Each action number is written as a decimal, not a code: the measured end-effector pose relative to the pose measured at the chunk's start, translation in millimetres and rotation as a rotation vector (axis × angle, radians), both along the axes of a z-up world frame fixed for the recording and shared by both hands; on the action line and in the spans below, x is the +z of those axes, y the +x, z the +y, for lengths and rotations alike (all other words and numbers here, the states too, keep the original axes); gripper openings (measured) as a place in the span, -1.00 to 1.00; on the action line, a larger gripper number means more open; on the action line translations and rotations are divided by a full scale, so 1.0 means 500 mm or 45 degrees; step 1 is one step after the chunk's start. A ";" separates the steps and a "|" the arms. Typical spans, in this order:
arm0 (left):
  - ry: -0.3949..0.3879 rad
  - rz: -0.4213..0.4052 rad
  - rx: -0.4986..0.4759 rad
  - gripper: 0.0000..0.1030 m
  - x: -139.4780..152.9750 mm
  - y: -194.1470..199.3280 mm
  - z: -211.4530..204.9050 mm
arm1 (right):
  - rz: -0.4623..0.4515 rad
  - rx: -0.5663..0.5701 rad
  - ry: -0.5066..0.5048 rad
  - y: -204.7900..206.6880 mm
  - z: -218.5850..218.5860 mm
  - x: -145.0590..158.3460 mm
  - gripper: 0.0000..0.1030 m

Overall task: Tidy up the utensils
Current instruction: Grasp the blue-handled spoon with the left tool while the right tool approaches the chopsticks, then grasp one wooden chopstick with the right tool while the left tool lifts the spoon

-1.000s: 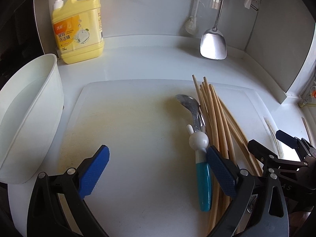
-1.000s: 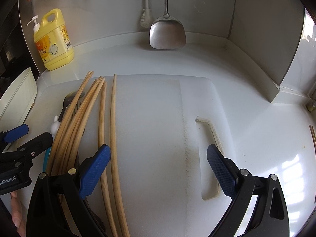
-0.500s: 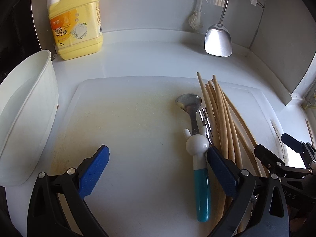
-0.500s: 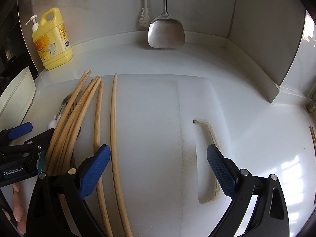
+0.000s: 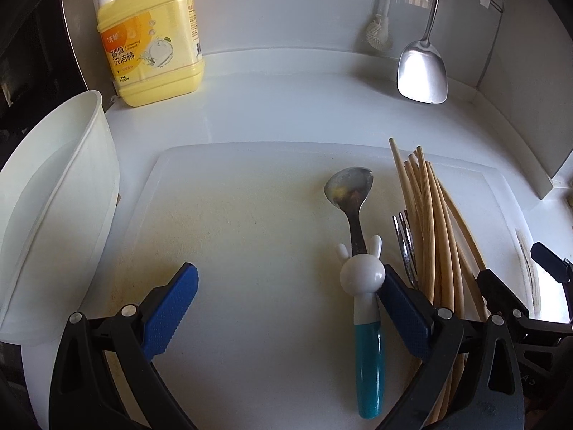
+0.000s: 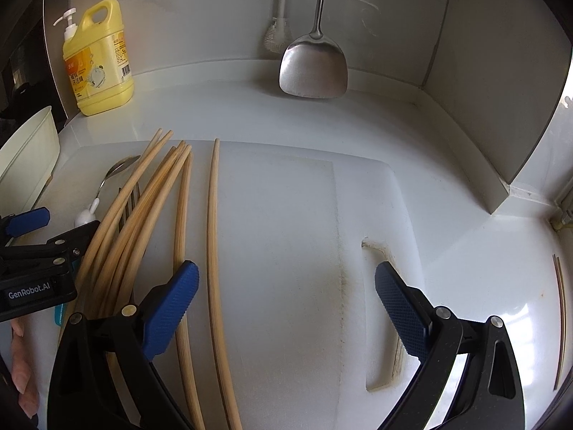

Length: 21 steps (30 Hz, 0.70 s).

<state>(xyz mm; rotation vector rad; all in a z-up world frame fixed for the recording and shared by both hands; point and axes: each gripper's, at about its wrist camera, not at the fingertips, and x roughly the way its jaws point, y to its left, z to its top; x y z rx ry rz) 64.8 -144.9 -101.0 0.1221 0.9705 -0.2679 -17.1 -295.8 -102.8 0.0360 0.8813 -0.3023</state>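
Observation:
A spoon (image 5: 360,251) with a white rabbit head and teal handle lies on the white cutting board (image 5: 232,222), just left of a metal fork (image 5: 404,240) and a bundle of several wooden chopsticks (image 5: 435,229). My left gripper (image 5: 286,304) is open and empty, low over the board, its right finger beside the spoon handle. In the right wrist view the chopsticks (image 6: 150,215) fan out at left, one (image 6: 213,236) lying apart. My right gripper (image 6: 286,304) is open and empty over the board (image 6: 286,215), its left finger above the chopsticks.
A white tub (image 5: 53,208) stands left of the board. A yellow detergent bottle (image 5: 150,32) stands at the back left. A steel spatula (image 5: 422,71) and a brush (image 5: 378,28) hang on the back wall. The wall corner (image 6: 501,107) closes the right.
Both grippers have drawn back and risen slightly, so the board and utensils sit lower in view. Nothing has been picked up.

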 end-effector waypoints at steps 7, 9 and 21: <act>-0.010 -0.037 -0.009 0.58 0.005 -0.004 -0.005 | -0.017 0.016 0.000 -0.004 0.000 -0.001 0.80; -0.015 -0.046 -0.027 0.35 0.008 -0.009 -0.009 | -0.019 0.024 -0.002 -0.005 0.002 -0.001 0.74; -0.080 -0.067 -0.039 -0.57 0.016 -0.011 0.006 | -0.037 0.126 0.055 -0.004 0.030 0.004 0.02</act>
